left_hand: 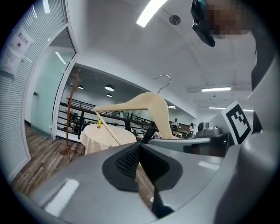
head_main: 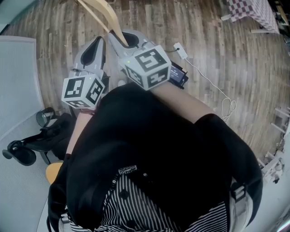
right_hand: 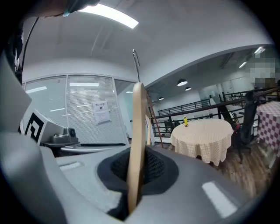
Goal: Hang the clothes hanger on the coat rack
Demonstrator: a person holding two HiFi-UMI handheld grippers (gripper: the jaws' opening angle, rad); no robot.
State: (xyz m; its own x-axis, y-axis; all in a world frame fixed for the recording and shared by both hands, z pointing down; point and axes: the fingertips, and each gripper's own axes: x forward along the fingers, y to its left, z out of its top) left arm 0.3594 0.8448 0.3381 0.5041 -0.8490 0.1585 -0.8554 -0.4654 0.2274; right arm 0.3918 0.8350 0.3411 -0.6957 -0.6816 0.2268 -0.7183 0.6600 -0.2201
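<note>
A pale wooden clothes hanger (left_hand: pixel 151 107) with a metal hook (left_hand: pixel 162 81) is held up in the air. My right gripper (right_hand: pixel 133 168) is shut on its lower arm, and in the right gripper view the hanger (right_hand: pixel 138 127) shows edge-on between the pads. In the head view the hanger (head_main: pixel 103 14) sticks up from the right gripper (head_main: pixel 123 40). My left gripper (head_main: pixel 96 46) is alongside it on the left, shut and holding nothing (left_hand: pixel 140 146). The reddish-brown coat rack (left_hand: pixel 71 111) stands far off on the wood floor, partly behind the hanger in the right gripper view (right_hand: pixel 153 118).
A round table with a cream cloth (right_hand: pixel 201 136) and a small yellow bottle (right_hand: pixel 185 120) stands near the rack, before a black railing. On the floor lie a white charger and cable (head_main: pixel 181 50). A black office chair (head_main: pixel 27 147) is at my left, a checkered cloth (head_main: pixel 253 11) far right.
</note>
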